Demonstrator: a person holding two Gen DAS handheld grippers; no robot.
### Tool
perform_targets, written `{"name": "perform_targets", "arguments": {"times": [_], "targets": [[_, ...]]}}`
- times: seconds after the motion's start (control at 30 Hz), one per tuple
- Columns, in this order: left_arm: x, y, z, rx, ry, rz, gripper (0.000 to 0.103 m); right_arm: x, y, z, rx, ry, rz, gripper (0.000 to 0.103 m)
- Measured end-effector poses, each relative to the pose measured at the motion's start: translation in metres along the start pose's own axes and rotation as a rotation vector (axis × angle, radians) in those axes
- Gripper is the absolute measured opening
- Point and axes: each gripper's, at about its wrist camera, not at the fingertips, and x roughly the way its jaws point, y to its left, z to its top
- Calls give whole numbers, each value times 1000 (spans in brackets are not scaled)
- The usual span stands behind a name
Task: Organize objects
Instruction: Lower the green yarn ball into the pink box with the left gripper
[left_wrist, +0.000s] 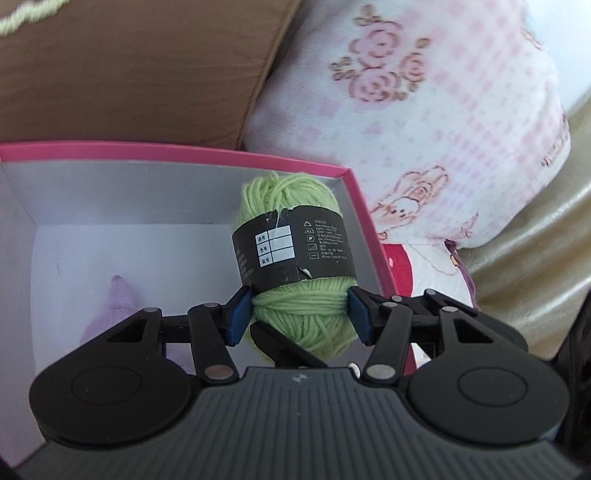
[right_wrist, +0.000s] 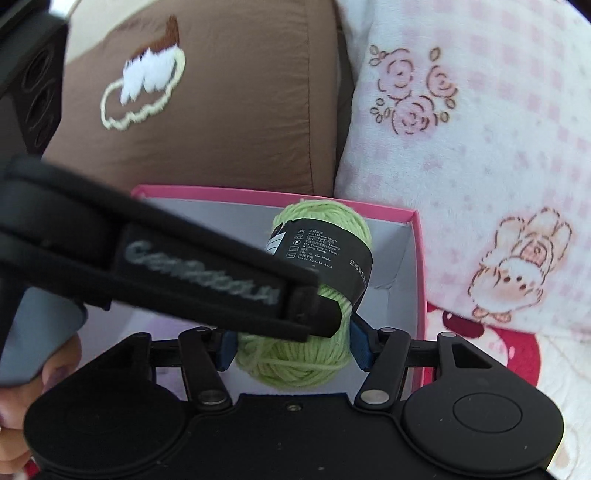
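- We see the ball of green yarn standing on end inside the open pink-rimmed box, close to the box's right wall; a dark paper band printed with care symbols wraps its middle; whether its lower end touches the box floor we cannot tell
- The left gripper has the yarn by its lower half, just under the band; its jaws are partly closed, the blue pads pressed into the strands on both sides so that the wool bulges between them
- From the right wrist view, one black finger of the left gripper crosses in from the left, its tip on the yarn
- The right gripper sits at the same ball, lower down; its jaws are about half open with the yarn between them; the pads lie right at the wool's sides, but we cannot tell whether they press on it
- A pale purple thing, too blurred for us to name, lies on the box floor to the left
- Behind the box lean a brown cushion and a pink-and-white blanket printed with roses
- A person's hand shows at the lower left edge of the right wrist view
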Motion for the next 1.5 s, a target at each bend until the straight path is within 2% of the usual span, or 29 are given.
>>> {"name": "perform_targets", "arguments": {"times": [0.17,0.27,0.5,0.57,0.63,0.67,0.73,0.83,1.03,1.13,1.27,1.4,1.5], "targets": [[10,20,5,-92,68,-43,53,8,6,0,-29,46,-22,64],[9,24,2,-101,62,-49,52,9,5,0,-33,52,-6,65],[22,25,1,-101,69,-3,50,16,4,-5,-53,65,-21,67],[28,25,2,-87,81,37,49,14,3,-5,-60,68,2,67],[33,26,1,-87,91,34,49,13,1,-7,-75,75,28,66],[34,26,0,-85,88,32,49,13,0,-9,-82,81,27,65],[34,21,-1,-63,80,45,48,13,-3,-11,-88,88,6,52],[36,15,0,-44,68,54,46,13,-9,-11,-72,81,-10,47],[44,3,6,4,62,63,45,15,-8,-14,-100,69,-97,45],[49,1,10,0,68,27,46,16,0,-13,-164,89,-180,45],[48,-2,11,15,75,51,48,15,-15,-13,-108,85,-140,43],[34,-4,4,50,13,40,48,16,-21,-13,-95,73,-151,37],[34,-5,5,42,12,45,41,14,-25,-15,-88,60,-133,37]]}}
